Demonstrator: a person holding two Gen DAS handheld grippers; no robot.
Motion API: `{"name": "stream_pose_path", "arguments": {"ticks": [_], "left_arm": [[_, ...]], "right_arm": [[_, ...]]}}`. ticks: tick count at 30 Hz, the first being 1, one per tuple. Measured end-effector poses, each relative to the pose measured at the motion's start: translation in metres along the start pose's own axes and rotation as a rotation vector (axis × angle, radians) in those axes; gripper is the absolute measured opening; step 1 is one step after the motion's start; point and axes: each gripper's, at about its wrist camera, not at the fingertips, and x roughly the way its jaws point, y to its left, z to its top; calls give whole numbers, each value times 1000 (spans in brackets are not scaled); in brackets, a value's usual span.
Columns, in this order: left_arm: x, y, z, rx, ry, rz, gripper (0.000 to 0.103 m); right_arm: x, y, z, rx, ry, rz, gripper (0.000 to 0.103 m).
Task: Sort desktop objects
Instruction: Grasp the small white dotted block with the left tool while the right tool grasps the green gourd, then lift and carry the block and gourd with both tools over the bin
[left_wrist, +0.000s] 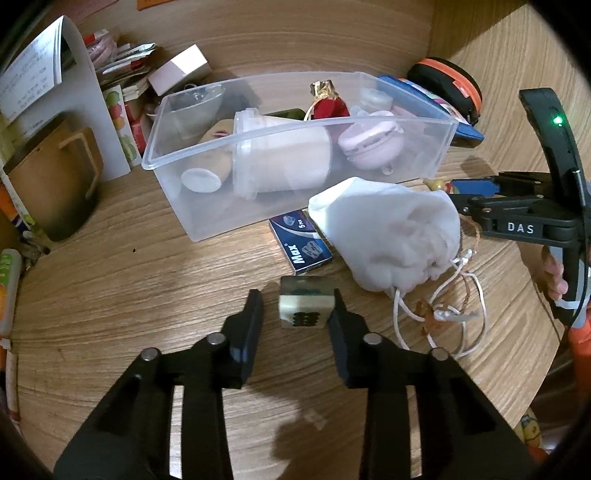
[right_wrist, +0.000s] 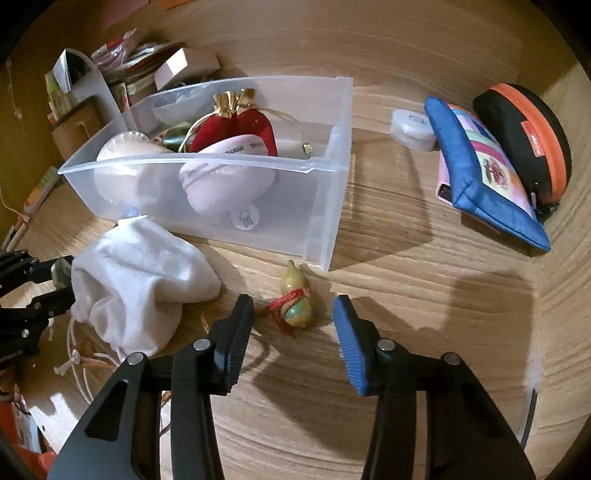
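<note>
A cream mahjong tile (left_wrist: 304, 308) with dark green markings stands on the wooden desk between the fingers of my left gripper (left_wrist: 295, 299). The right finger touches the tile's side, while a gap shows at the left finger, so the jaws are open around it. In the right wrist view a small yellow-green gourd charm (right_wrist: 297, 306) with a red cord lies on the desk between the fingers of my right gripper (right_wrist: 291, 302), which is open and clear of the charm on both sides. A clear plastic bin (left_wrist: 177, 199) holds a pink round case, a red velvet pouch and a white tub.
A white drawstring pouch (left_wrist: 391, 236) lies between the two grippers, its cords trailing toward me. A blue "Max" box (left_wrist: 301, 242) sits just beyond the tile. A blue patchwork pouch (right_wrist: 480, 177), a black-and-orange case (right_wrist: 528, 136) and a small white pot (right_wrist: 412, 129) lie at the right. Papers and boxes crowd the far left.
</note>
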Motion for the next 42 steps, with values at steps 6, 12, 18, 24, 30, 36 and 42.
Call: {"name": "stream_pose_path", "arguments": {"ticks": [6,12,18,24,30,36,42], "left_arm": [[1,2,1,-10,-3,-8,24],[-1,6,0,-38,-10,-2,24],[-7,14,-1,-73,-38,-6,24],[-13,28,-2,-136,-50,-8,24],[-35,40,2,-171,-104,10,24],[-55,51,10,-195,-153,23,24],[-68,56,20,-204,-192,18,24]], "right_arm": [[2,4,3,-27,-7,7,29],[1,9,2,-47,-22,17,18],[-6,5,0,-27,-51,17,18],[-33,-4,-4,20,-102,37,18],[-70,-7,-2,48,-181,45,18],[-106,0,6,41,-278,45,18],[-127,14,17,21,-346,39,18]]}}
